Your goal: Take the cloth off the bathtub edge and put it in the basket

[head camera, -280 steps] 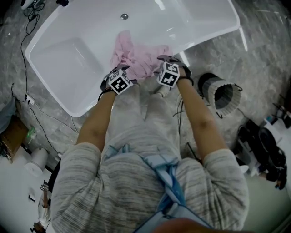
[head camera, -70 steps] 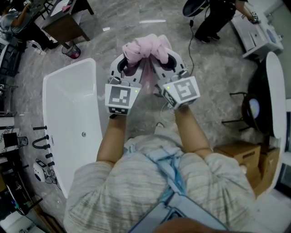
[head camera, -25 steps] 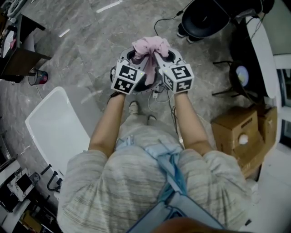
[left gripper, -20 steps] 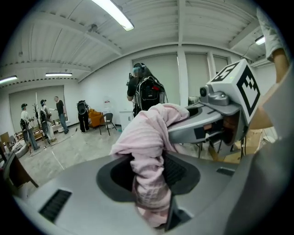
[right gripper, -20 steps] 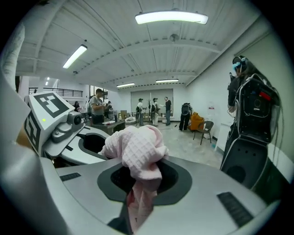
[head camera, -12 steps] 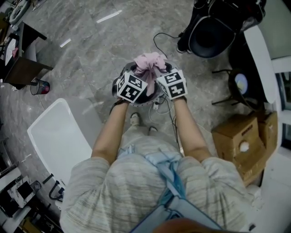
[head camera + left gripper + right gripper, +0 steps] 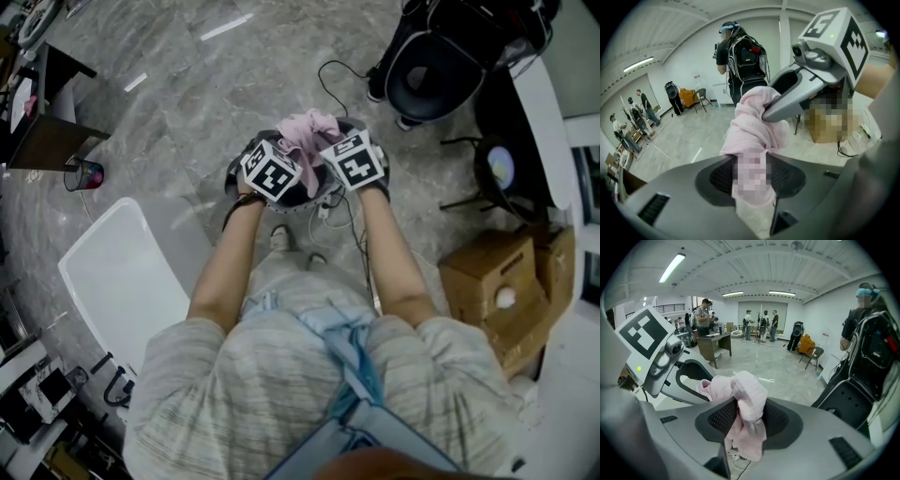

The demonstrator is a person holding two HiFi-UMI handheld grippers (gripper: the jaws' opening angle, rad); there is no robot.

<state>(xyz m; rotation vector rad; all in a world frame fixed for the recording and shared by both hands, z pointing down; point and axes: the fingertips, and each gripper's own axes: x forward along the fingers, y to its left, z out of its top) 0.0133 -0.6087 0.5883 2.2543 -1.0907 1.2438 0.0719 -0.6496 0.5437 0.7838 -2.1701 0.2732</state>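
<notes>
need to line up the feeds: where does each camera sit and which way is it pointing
Head view: on the person's head, looking steeply down at the cloth and basket; forearms, left gripper and right gripper show.
Left gripper view: on that gripper, along its fingers into the room; right gripper shows.
Right gripper view: on that gripper, likewise; left gripper shows.
All share the cloth, between both pairs of fingers, which have just been opening.

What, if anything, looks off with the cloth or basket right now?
Nothing stands out. The pink cloth is bunched between the left gripper and right gripper, directly over the basket. Both pairs of jaws have just been opening with the cloth between them.
</notes>
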